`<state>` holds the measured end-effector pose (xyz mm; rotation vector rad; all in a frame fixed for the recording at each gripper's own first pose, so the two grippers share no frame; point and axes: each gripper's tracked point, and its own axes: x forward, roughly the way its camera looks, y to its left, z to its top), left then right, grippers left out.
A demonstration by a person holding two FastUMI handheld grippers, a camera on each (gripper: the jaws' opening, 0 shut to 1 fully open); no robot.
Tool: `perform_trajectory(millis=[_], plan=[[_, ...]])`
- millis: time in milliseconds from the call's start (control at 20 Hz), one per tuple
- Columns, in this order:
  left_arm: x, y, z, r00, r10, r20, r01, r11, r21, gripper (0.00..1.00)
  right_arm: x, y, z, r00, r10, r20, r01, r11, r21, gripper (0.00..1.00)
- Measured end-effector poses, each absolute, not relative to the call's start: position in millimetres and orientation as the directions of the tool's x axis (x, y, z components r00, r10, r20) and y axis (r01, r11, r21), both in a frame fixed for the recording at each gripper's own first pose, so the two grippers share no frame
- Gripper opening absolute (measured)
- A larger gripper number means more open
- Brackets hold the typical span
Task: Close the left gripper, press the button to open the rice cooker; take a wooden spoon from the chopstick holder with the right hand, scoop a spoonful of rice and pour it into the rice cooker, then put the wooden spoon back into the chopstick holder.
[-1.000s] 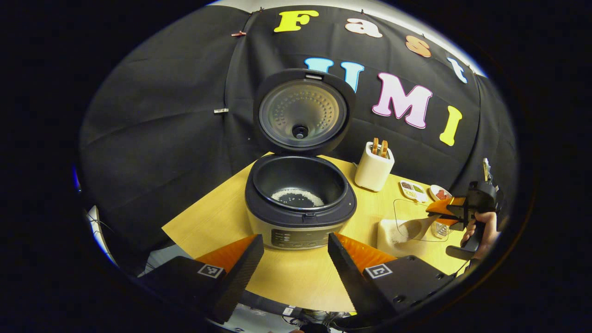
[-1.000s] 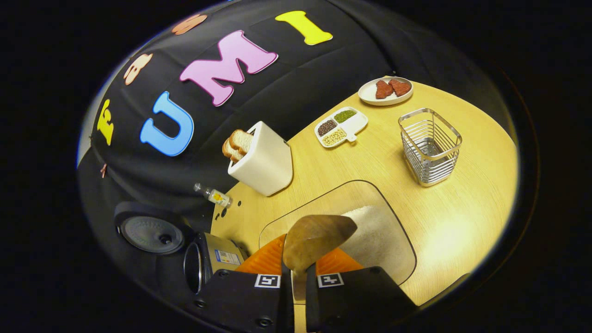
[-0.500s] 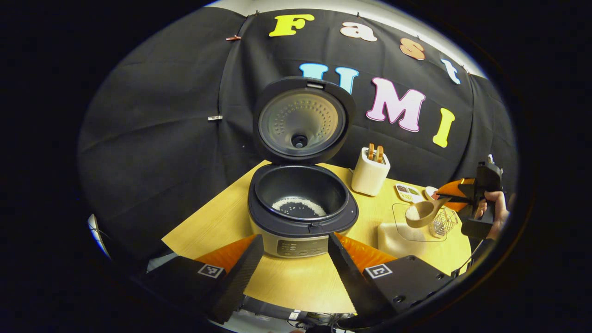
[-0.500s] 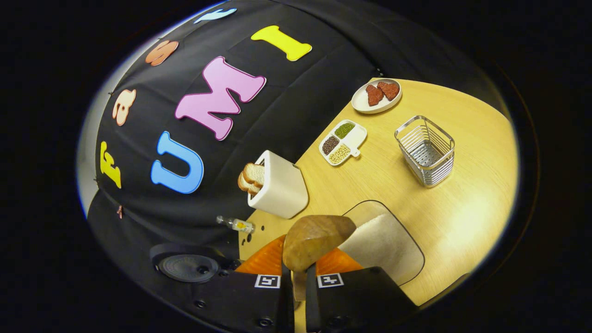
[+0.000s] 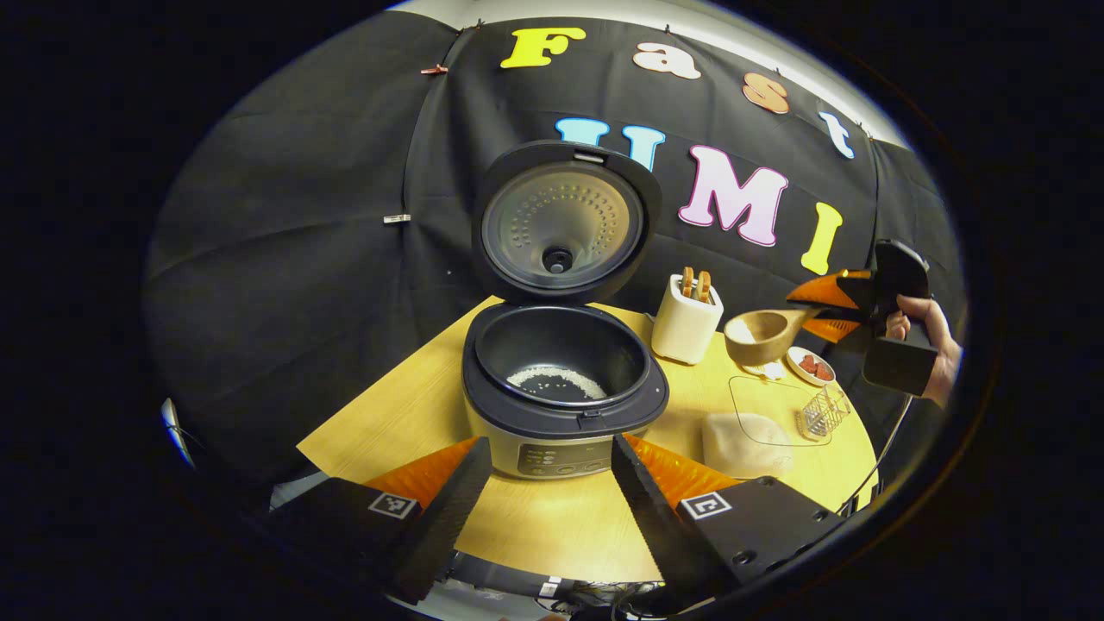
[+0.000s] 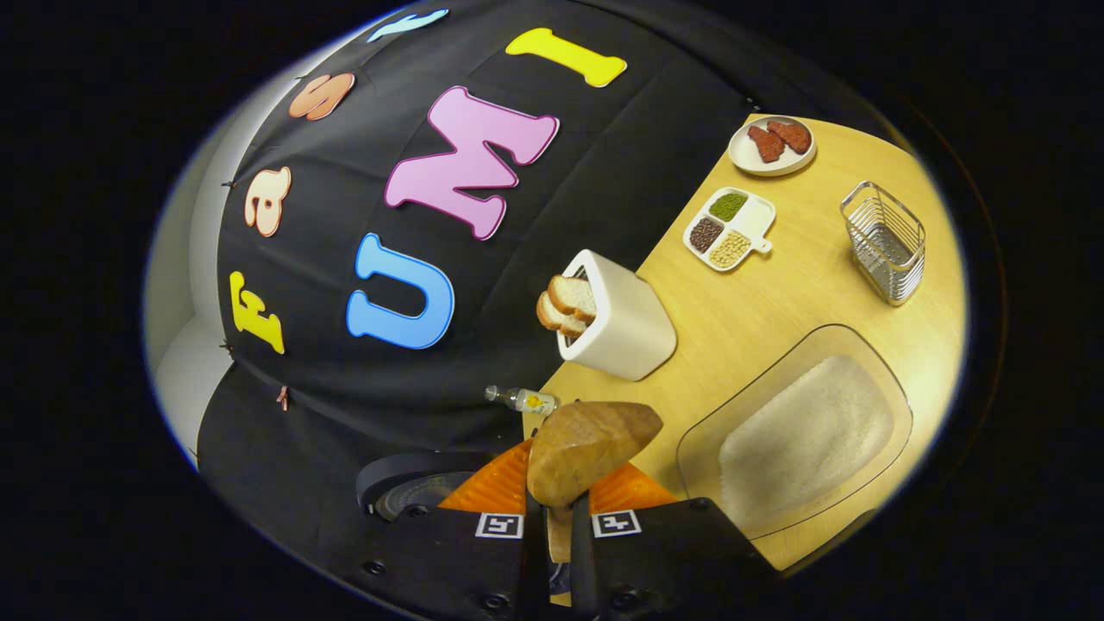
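Observation:
The rice cooker (image 5: 565, 410) stands open in the left gripper view, its lid (image 5: 565, 220) upright and a little rice (image 5: 552, 378) on the pot's bottom. My left gripper (image 5: 552, 461) hovers open in front of the cooker, touching nothing. To the right, my right gripper (image 5: 830, 304) is held in a hand, above the table and shut on the handle of the wooden spoon (image 5: 761, 336), whose bowl holds rice. In the right gripper view, the right gripper (image 6: 559, 511) grips the wooden spoon (image 6: 591, 447), seen from below. The wire chopstick holder (image 6: 884, 243) stands at the far right.
A glass tray of rice (image 6: 806, 442) lies under the spoon's right side. A white toaster (image 6: 617, 321) with bread, a divided dish (image 6: 729, 228) of beans and a plate (image 6: 772, 147) sit by the cloth wall. A small bottle (image 6: 522, 399) lies near the cooker.
The right gripper has lifted the spoon, loaded with rice, out of the tray and carried it up and towards the cooker. The left gripper has drawn back slightly and stays open.

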<state>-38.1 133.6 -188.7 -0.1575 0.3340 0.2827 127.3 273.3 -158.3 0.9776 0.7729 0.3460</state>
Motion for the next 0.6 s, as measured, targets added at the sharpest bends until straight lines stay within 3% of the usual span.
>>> perform_trajectory(millis=[350,600], plan=[[-49,156,-194,0.894,0.282,-0.347,-0.343,0.931,-0.128,0.95,128,350,-130,0.643,0.662,-0.385,-0.036,0.529,0.848,0.14],[-60,199,-183,0.875,0.369,-0.312,-0.418,0.902,-0.106,0.95,120,401,-122,0.613,0.699,-0.367,-0.131,0.549,0.826,0.14]])
